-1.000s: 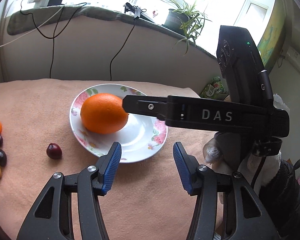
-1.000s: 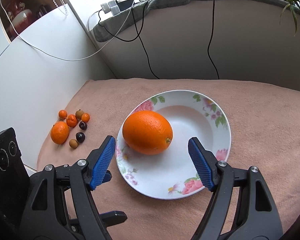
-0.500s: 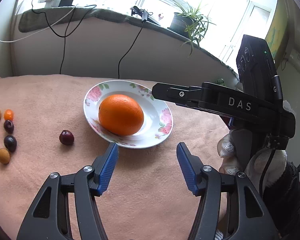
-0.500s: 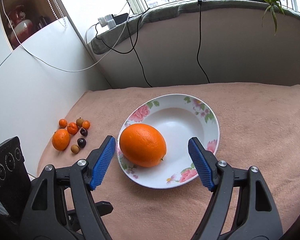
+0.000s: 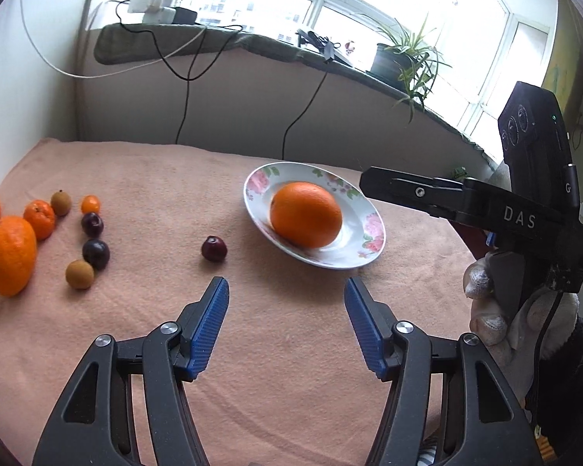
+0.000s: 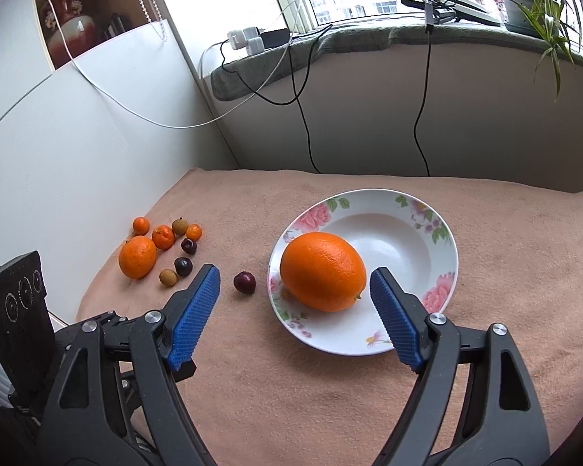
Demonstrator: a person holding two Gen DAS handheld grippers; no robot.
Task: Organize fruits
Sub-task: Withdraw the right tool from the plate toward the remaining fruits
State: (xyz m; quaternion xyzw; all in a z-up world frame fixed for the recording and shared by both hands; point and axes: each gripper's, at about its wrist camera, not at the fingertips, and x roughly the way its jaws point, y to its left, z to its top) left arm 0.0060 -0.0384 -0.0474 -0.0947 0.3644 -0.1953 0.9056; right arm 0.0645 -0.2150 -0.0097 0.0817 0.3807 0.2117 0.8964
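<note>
Right wrist view: we see our right tool opening wide, holding nothing, near the big orange on the plate. Our left tool is open too, empty.

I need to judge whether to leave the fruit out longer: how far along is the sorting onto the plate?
Done: one large orange lies on the floral plate. In hand: nothing; the left gripper and right gripper are both open and empty, jaws just widened. Left: a dark cherry beside the plate and the fruit cluster at the cloth's left edge, including a second orange.
</note>
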